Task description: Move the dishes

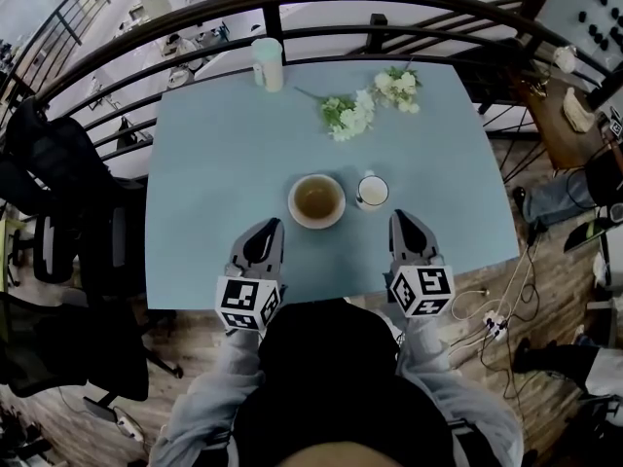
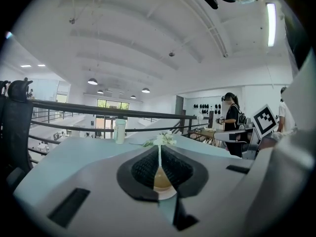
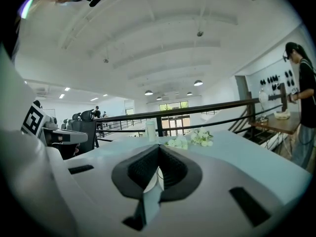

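— What is the setting?

— A pale blue table (image 1: 214,163) stands against a dark curved railing (image 1: 292,8), with a wood floor around it. Black office chairs (image 1: 58,193) line the left edge of the head view.

— Where are the dishes?

— Just below the centre of that view. A white bowl (image 1: 316,200) of brownish liquid sits on the table. A small white cup (image 1: 371,192) stands just beside it on the right, with a narrow gap between them.

— And the grippers?

— Both are at the table's near edge and point up the frame. The left gripper (image 1: 270,225) is to the lower left of the bowl. The right gripper (image 1: 404,217) is to the lower right of the cup. Neither touches a dish.

— How do the jaws stand?

— In the left gripper view the jaws are drawn together to a thin slit with nothing gripped. The bowl shows beyond them, low in the slit. The right gripper's jaws are closed too, and empty.

— Anything else on the table?

— White flowers (image 1: 350,115) lie in the upper middle of the head view. A white lidded tumbler (image 1: 268,63) stands at the far edge, to their left. A person (image 2: 231,115) stands at the right of the left gripper view.
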`<state>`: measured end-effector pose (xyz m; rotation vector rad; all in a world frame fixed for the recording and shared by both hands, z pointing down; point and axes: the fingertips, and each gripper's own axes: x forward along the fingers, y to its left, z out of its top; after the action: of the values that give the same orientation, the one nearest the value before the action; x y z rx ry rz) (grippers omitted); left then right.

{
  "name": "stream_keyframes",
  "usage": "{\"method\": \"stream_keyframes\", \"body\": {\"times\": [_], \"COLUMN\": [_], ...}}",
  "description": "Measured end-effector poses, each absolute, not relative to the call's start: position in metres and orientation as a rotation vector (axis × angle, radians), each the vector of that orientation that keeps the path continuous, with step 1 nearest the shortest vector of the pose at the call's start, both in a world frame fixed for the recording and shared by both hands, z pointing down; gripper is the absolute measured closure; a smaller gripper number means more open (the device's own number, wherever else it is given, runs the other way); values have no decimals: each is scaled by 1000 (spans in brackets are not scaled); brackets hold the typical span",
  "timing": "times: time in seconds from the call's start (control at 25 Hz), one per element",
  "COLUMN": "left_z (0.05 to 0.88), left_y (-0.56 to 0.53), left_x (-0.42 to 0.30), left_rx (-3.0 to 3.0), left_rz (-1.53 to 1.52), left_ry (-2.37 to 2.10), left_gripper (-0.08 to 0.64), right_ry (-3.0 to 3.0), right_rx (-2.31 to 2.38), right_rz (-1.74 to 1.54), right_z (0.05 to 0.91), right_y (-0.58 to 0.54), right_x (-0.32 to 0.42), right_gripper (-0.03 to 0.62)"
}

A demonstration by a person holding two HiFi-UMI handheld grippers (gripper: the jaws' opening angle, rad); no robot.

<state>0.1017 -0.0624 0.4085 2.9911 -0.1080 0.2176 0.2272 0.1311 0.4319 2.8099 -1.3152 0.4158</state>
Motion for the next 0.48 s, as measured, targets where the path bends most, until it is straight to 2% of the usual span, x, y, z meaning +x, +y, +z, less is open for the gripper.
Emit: {"method": "stream_keyframes", "body": {"times": [0.48], "left_z": [415], "left_y": [-69], "left_x": [100], "left_rx": [2989], "left_rz": [249], "left_ry": [-117], "left_gripper": [531], "right_ry": [-1327], "right_rx": [2801], "right_rz": [445], "right_z": [436], "right_y": [123], "right_x": [223], "right_gripper": [587]}}
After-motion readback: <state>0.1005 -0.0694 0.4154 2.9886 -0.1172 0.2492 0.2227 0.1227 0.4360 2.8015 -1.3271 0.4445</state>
